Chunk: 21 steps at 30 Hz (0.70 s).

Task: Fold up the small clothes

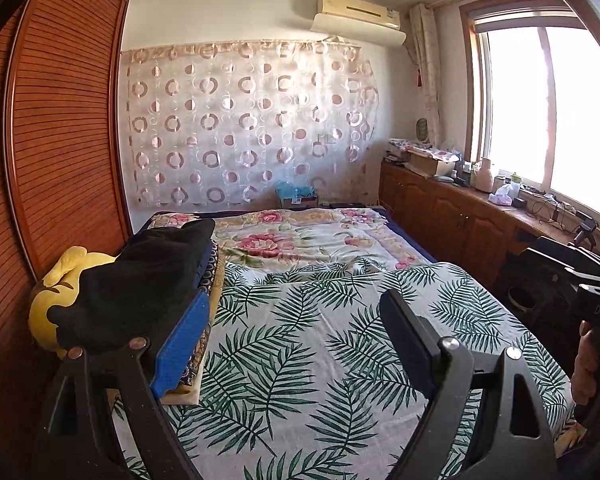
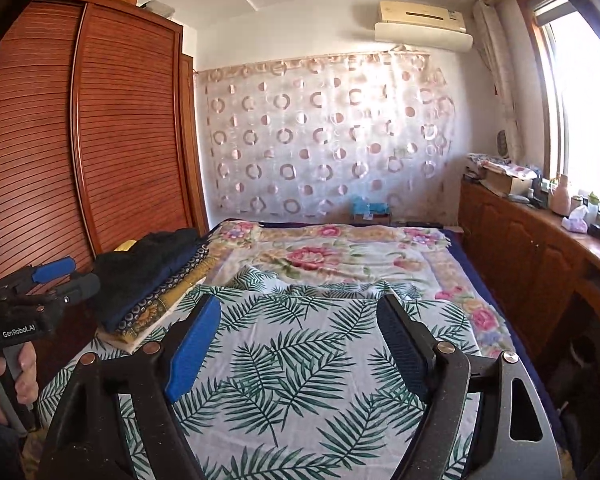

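A stack of folded clothes lies at the bed's left edge, a black garment (image 1: 148,276) on top of dark blue and yellow patterned pieces (image 2: 156,288). A white cloth with green leaf print (image 1: 300,344) (image 2: 300,360) lies spread flat over the near part of the bed. My left gripper (image 1: 296,300) hovers open over this cloth, just right of the stack, with nothing between its fingers. My right gripper (image 2: 300,304) also stands open over the leaf cloth and is empty. Each view catches the other gripper at its edge: the left gripper (image 2: 76,276) and the right gripper (image 1: 556,258), each held in a hand.
A floral blanket (image 1: 300,240) covers the far half of the bed. A yellow plush toy (image 1: 60,280) sits behind the stack, against the wooden slatted wardrobe (image 1: 60,140). A low wooden cabinet (image 2: 520,248) with bottles and boxes runs under the window on the right.
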### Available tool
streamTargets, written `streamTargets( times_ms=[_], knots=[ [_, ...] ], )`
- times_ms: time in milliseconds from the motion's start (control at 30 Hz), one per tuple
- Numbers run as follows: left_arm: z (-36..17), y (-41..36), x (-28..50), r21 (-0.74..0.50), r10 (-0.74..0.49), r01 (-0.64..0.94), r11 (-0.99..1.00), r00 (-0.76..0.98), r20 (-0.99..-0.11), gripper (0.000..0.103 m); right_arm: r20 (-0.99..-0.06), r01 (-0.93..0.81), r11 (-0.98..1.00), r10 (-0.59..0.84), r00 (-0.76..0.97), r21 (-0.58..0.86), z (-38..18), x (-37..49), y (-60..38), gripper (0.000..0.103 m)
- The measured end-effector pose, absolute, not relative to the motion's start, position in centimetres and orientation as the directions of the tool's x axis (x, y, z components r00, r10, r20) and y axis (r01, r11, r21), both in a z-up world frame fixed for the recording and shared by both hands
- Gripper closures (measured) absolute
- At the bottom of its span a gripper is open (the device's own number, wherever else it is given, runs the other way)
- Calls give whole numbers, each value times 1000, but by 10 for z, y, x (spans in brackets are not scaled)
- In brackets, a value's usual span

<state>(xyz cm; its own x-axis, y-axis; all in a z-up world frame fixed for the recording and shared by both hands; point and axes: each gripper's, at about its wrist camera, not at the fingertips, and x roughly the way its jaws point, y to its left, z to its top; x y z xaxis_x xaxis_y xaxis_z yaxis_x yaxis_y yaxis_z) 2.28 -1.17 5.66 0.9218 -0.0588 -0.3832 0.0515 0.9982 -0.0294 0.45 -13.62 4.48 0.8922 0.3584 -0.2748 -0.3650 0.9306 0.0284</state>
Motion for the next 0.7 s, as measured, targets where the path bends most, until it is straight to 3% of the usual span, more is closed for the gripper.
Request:
streamTargets(
  times_ms=[700],
  knots=[
    [57, -12, 19, -31, -55, 47, 998, 922, -384, 16, -270, -353, 935, 349, 897, 34, 37, 12, -147, 21]
  ],
)
